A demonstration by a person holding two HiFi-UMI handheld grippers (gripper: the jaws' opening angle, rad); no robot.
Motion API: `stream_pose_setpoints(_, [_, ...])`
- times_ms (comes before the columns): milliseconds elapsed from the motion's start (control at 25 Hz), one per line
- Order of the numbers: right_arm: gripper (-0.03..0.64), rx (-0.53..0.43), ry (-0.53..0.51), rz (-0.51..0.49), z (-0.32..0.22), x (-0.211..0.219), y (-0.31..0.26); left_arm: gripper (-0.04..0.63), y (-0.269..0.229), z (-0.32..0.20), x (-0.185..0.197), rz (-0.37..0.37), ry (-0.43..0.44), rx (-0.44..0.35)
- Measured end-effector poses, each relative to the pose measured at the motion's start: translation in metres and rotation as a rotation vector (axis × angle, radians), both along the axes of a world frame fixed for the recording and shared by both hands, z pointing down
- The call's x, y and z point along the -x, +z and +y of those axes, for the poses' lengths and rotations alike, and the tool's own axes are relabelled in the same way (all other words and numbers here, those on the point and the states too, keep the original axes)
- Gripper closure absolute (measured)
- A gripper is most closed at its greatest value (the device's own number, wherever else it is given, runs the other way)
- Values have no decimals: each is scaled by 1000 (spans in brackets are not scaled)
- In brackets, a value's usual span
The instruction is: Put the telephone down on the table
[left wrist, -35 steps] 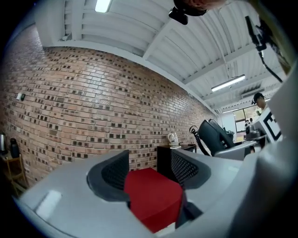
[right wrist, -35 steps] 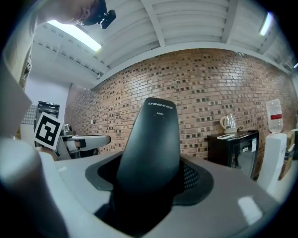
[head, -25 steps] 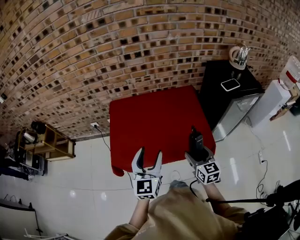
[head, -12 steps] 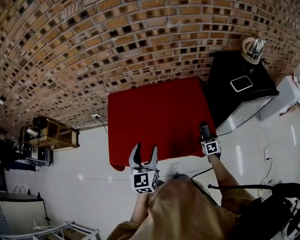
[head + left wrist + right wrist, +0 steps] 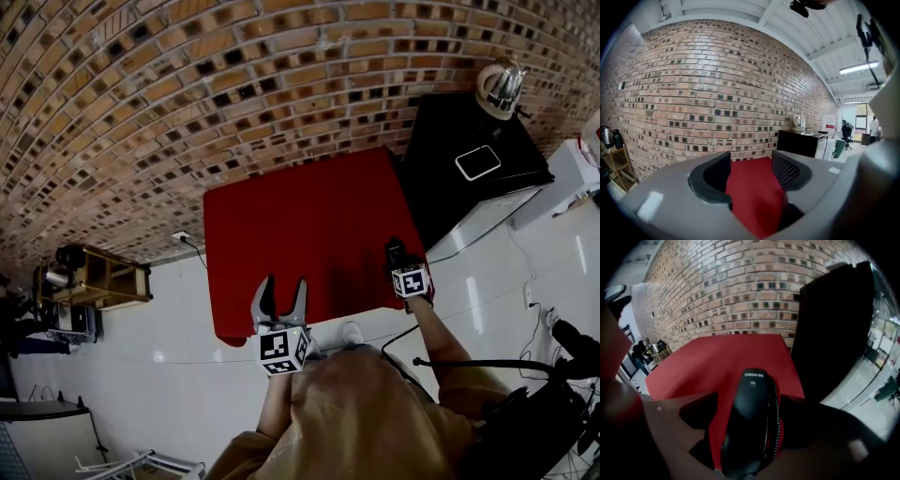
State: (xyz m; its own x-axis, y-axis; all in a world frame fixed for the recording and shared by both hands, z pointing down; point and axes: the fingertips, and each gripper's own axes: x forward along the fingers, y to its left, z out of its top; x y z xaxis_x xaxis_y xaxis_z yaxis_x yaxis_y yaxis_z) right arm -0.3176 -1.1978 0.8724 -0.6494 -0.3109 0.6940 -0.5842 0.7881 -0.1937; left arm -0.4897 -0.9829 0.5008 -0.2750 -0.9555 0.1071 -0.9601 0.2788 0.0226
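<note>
The black telephone with its coiled cord lies lengthwise on the red table, at the near right corner. My right gripper straddles it and its jaws are opening. Red cloth shows between the left jaw and the handset, so the pads do not press on it. In the head view the telephone pokes out ahead of the right gripper. My left gripper hangs open and empty at the table's near edge. In its own view the left gripper frames only the red table.
A black cabinet stands right of the table, with a kettle and a flat white-edged device on it. A brick wall runs behind. A wooden shelf stands at the left, and cables lie on the white floor.
The right gripper has come down with the telephone from an upright hold to the table's near right corner. The left gripper has shifted slightly left and lower.
</note>
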Motion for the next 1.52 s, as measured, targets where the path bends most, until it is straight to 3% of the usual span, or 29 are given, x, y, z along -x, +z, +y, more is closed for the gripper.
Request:
stream_pose_setpoints(120, [201, -75, 21, -163, 5, 15, -79, 318, -11, -8, 9, -1, 18, -10])
stream_pose_setpoints(320, [218, -319, 22, -519, 29, 54, -271, 318, -40, -9, 34, -23, 23, -58])
stream_pose_setpoints(440, [218, -457, -39, -707, 65, 83, -372, 318, -62, 2, 53, -43, -1, -101])
stream_pose_setpoints(520, [219, -533, -80, -772, 88, 98, -418, 318, -76, 9, 62, -58, -19, -130])
stream_pose_setpoints(640, [225, -621, -67, -791, 106, 110, -456, 318, -95, 15, 72, -80, -32, -171])
stream_pose_setpoints(720, [293, -634, -38, -786, 110, 115, -458, 318, -98, 16, 76, -87, -34, -180])
stream_pose_setpoints(920, [310, -616, -38, -753, 115, 128, -450, 318, -88, 20, 80, -80, -18, -113])
stream_pose_setpoints(1120, [287, -677, -43, -662, 121, 141, -458, 318, -90, 31, 102, -88, -50, -175])
stream_pose_setpoints(1520, [213, -674, -18, -647, 124, 165, -459, 318, -82, 31, 124, -76, -31, -172])
